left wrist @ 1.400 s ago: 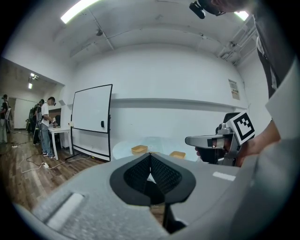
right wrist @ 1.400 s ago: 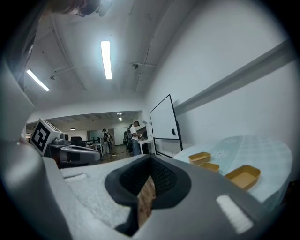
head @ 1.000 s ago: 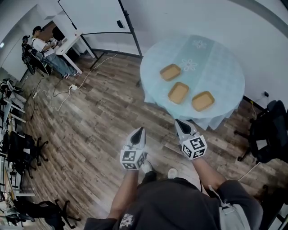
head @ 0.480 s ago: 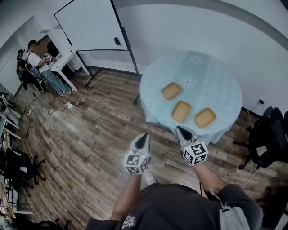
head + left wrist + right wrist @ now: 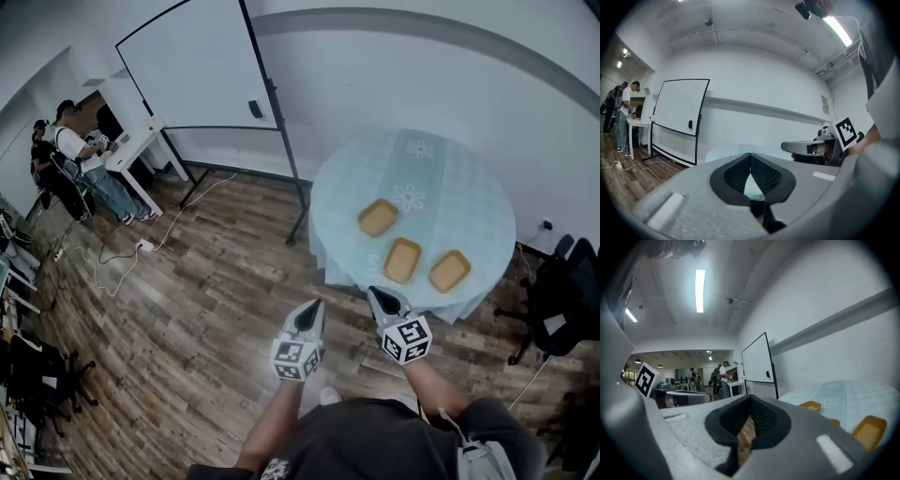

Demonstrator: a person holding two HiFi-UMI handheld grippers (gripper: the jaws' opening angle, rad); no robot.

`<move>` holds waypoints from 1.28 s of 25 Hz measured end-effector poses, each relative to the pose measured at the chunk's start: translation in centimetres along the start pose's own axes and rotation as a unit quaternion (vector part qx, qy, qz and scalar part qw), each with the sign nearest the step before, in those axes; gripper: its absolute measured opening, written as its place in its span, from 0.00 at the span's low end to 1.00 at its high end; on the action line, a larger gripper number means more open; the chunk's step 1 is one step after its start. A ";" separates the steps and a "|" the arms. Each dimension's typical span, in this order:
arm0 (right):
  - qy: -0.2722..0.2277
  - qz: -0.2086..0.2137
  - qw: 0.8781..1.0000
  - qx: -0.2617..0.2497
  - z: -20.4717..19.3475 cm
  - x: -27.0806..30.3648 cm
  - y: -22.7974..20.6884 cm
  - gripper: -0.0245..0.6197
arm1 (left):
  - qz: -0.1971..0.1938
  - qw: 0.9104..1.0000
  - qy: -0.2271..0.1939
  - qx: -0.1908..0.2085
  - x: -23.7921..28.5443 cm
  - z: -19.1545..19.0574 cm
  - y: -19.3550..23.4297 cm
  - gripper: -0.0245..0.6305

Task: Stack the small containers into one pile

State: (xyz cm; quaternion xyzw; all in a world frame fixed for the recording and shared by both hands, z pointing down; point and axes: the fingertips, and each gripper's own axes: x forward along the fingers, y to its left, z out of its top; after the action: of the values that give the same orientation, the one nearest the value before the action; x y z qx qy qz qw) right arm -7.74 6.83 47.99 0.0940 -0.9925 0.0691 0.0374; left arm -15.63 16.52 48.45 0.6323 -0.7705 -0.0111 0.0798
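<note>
Small shallow yellow containers [image 5: 402,260] lie apart on the round light-blue worktop [image 5: 469,178], closer than before, while the left gripper [image 5: 310,314] and right gripper [image 5: 380,300] are closed and empty, and of the gripper views only the right one shows the containers.

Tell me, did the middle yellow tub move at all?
No. The middle container lies where it did on the table, just on the near side of the flower print. Only the view shifted.

Three containers [image 5: 402,260] apart on round table [image 5: 469,178], left gripper [image 5: 313,307], right gripper [image 5: 375,294] nearby
</note>
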 end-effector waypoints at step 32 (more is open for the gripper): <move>-0.046 -0.102 0.994 0.017 4.4 8.4 -17.2 0.04 | -0.103 0.992 0.013 0.075 21.0 4.8 3.9 0.04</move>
State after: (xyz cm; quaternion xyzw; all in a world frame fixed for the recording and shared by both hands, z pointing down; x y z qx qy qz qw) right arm -12.91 -12.08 46.59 0.1982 -0.9771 0.0771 -0.0029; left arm -24.02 -3.61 46.46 0.7123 -0.6991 0.0466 0.0410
